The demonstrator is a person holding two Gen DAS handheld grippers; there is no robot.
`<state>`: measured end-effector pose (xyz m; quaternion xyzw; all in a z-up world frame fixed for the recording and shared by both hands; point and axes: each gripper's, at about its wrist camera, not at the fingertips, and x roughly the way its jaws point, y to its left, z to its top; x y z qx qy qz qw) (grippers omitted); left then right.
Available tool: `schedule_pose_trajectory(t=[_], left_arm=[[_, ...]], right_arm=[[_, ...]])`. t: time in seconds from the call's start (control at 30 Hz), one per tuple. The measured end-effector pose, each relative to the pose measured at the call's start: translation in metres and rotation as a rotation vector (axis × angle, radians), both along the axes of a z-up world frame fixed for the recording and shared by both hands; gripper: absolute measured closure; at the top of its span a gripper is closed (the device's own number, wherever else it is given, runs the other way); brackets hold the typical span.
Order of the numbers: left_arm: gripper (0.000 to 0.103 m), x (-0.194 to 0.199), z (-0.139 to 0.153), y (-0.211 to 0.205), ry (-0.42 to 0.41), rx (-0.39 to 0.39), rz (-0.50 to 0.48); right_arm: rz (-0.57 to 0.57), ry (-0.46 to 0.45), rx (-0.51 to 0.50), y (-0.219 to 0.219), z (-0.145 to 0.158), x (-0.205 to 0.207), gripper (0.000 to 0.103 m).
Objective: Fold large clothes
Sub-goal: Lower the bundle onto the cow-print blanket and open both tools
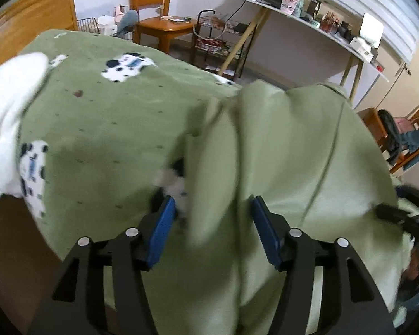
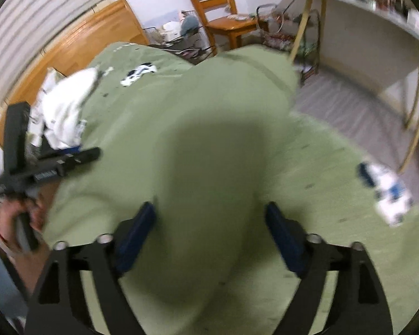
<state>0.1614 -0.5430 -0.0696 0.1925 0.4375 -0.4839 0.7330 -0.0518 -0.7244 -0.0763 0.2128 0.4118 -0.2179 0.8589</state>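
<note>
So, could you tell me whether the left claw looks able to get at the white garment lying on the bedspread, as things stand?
Probably yes. The left claw stands open, and only bare green bedspread lies between it and the white garment off to its side. The pale green garment under the claw does not block that way.

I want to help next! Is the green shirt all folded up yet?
Not yet. The green garment looks folded over once on the bed cover. Both the left claw and right claw are open, holding nothing. More folds remain, and the white clothes wait.
</note>
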Motion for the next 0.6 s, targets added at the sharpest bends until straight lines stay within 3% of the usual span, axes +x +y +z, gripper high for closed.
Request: schedule_pose_trajectory(t=[0.07,0.17,0.3,0.43,0.6], left_arm=[[0.045,0.007,0.003,0.004,-0.054,0.029,0.025],[0.045,0.019,0.012,0.013,-0.067,0.037,0.045],[0.044,0.012,0.040,0.027,-0.098,-0.029,0.045],[0.027,-0.023,0.062,0.039,-0.092,-0.093,-0.006],[0.026,-0.082,0.047,0.046,-0.124,-0.057,-0.085]], right_arm=[[0.010,0.033,-0.066,0.001,0.009,-0.004,0.015],[0.047,0.056,-0.144,0.006,0.024,-0.004,0.014],[0.129,0.015,-0.141,0.012,0.043,0.009,0.014],[0.206,0.008,-0.159,0.021,0.052,0.036,0.014],[0.327,0.051,-0.189,0.038,0.050,0.076,0.017]])
